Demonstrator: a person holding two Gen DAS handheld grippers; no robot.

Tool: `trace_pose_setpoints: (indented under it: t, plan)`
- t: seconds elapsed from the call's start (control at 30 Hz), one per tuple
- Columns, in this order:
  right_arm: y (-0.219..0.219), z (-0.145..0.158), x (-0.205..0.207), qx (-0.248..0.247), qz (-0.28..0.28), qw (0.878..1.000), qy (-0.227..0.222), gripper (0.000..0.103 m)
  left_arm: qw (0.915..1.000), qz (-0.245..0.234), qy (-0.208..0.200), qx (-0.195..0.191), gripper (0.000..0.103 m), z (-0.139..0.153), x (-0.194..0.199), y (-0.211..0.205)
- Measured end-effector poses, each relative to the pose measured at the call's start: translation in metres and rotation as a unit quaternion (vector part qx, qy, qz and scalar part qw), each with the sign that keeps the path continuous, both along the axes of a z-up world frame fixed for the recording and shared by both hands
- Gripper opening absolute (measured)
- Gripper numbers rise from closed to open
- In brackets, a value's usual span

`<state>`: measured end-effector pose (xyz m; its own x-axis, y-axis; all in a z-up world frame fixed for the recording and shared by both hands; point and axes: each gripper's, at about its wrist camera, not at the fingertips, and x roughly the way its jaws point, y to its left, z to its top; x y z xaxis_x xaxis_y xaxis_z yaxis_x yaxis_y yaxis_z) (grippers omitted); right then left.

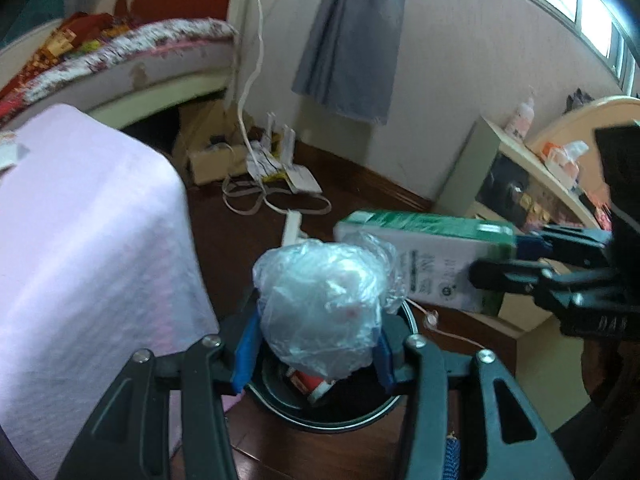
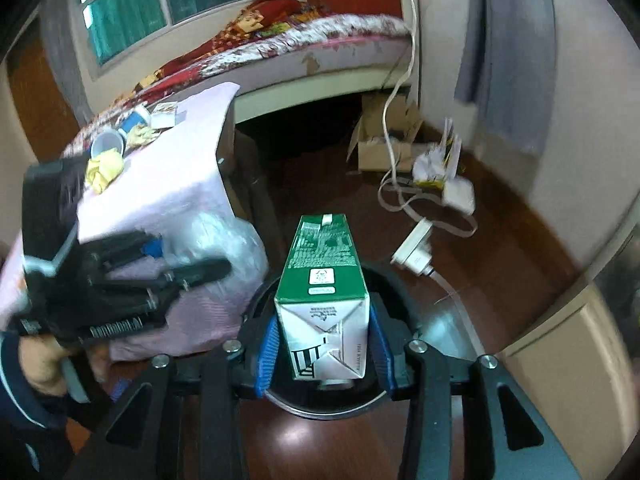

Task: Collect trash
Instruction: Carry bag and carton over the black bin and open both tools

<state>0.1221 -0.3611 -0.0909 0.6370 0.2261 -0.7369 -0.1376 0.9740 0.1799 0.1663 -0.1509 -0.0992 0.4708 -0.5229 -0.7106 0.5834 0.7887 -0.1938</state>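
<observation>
The plastic bag and carton hide most of the bin, its contents indistinct.

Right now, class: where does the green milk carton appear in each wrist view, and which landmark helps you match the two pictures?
Left wrist view: the carton is right of centre, lying sideways, with the right gripper at its end.
Right wrist view: the carton is at bottom centre, pointing away, between the blue pads.
Shared landmark: the round bin beneath both grippers; the plastic bag also shows in both.
</observation>
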Motion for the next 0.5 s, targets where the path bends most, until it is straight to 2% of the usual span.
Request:
trace_pose_setpoints:
  t: [0.03, 0.07, 0.1, 0.17, 0.27, 0.5]
  plan:
    - [-0.005, -0.007, 0.005, 0.009, -0.015, 1.0, 0.014, 0.077, 0.9999, 0.01, 0.001, 0.013, 0.072, -0.006, 0.002, -0.003]
    - [-0.013, -0.013, 0.009, 0.015, -0.038, 0.999, 0.02, 0.096, 0.9993, 0.024, 0.004, 0.028, 0.097, -0.012, 0.005, -0.003]
    - [-0.02, -0.017, 0.012, 0.022, -0.055, 0.998, 0.024, 0.096, 0.9993, 0.027, 0.009, 0.026, 0.103, -0.015, 0.006, -0.002]
    - [-0.033, -0.022, 0.018, 0.033, -0.082, 0.995, 0.045, 0.096, 0.9992, 0.031, 0.015, 0.022, 0.102, -0.017, 0.007, 0.003]
    - [-0.042, -0.02, 0.021, 0.026, -0.106, 0.993, 0.042, 0.097, 0.9984, 0.045, 0.004, 0.034, 0.102, -0.017, 0.005, 0.006]
    - [-0.036, -0.011, 0.025, 0.005, -0.113, 0.993, 0.037, 0.102, 0.9967, 0.064, -0.016, 0.048, 0.102, -0.013, 0.005, 0.009]
